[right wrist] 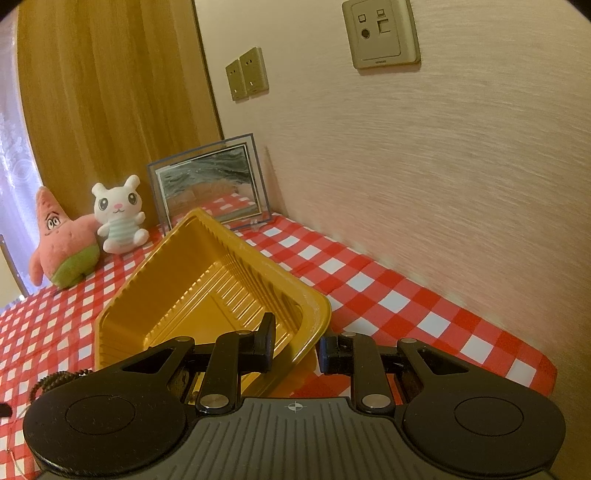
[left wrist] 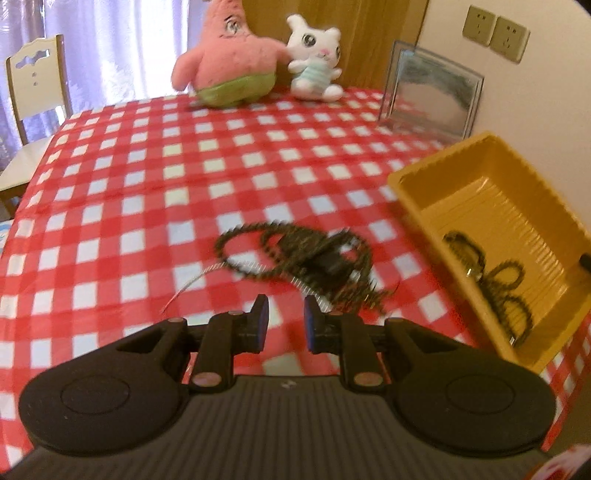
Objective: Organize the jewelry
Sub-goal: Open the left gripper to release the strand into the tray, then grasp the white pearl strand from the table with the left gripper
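Jewelry is lying in a tangled heap on the red-and-white checked tablecloth — dark beaded chains looping over each other, a small black piece in the middle, a thin pale wire trailing off to the left. Picture is motion-blurred there, so individual pieces are not separating out. More dark beaded loops are sitting inside the yellow tray, along its ribbed floor near the close end.

Left gripper is tilting down toward the cloth just short of the heap; its jaws are standing slightly apart with bare cloth showing between the blue-edged pads, nothing held.

Right gripper is clamping the tray's near corner — one finger inside the wall, the other outside, the rim passing between them. The tray is sitting raised at that corner, tilted.

Past the tray: a glass picture frame leaning at the wall, a white bunny plush touching a pink starfish plush. Wall plate is carrying a small label along its lower edge, too small to read.
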Available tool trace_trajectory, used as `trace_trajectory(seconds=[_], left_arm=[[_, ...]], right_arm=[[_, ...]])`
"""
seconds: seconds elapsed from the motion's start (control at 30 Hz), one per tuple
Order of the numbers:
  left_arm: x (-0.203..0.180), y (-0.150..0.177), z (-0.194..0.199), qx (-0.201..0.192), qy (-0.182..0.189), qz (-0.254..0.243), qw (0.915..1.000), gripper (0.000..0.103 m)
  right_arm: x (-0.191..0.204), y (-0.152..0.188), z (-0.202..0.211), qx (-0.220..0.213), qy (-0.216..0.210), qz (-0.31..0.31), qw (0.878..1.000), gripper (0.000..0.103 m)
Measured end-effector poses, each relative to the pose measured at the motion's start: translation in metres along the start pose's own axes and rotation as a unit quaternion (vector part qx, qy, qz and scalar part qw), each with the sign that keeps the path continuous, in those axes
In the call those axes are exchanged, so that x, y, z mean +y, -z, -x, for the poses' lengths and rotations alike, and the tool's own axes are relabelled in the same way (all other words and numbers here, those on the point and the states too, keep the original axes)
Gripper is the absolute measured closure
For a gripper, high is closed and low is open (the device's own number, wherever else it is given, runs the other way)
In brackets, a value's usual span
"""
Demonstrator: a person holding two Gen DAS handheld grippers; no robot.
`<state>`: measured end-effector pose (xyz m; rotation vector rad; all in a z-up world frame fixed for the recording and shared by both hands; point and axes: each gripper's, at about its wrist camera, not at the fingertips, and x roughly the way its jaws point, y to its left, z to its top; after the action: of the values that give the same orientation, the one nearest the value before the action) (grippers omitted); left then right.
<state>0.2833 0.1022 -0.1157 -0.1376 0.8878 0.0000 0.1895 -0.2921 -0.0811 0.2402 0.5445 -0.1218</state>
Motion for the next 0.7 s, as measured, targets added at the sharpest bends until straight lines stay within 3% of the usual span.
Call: trace_trajectory(seconds=[0.33,0.7], left_arm=[[-0.014,0.041,0.000,0.044,0.014,-0.025,0.9986,0.082],[-0.047,0.043,-0.026,0.050,0.027,-0.050,0.9971,0.082]], right_arm=[[0.000,0.000,0.001,0.001,-0.002,0.001,1.000,0.081],[0.001,0.001,0.001,-0.001,-0.002,0.004,1.000,0.081]])
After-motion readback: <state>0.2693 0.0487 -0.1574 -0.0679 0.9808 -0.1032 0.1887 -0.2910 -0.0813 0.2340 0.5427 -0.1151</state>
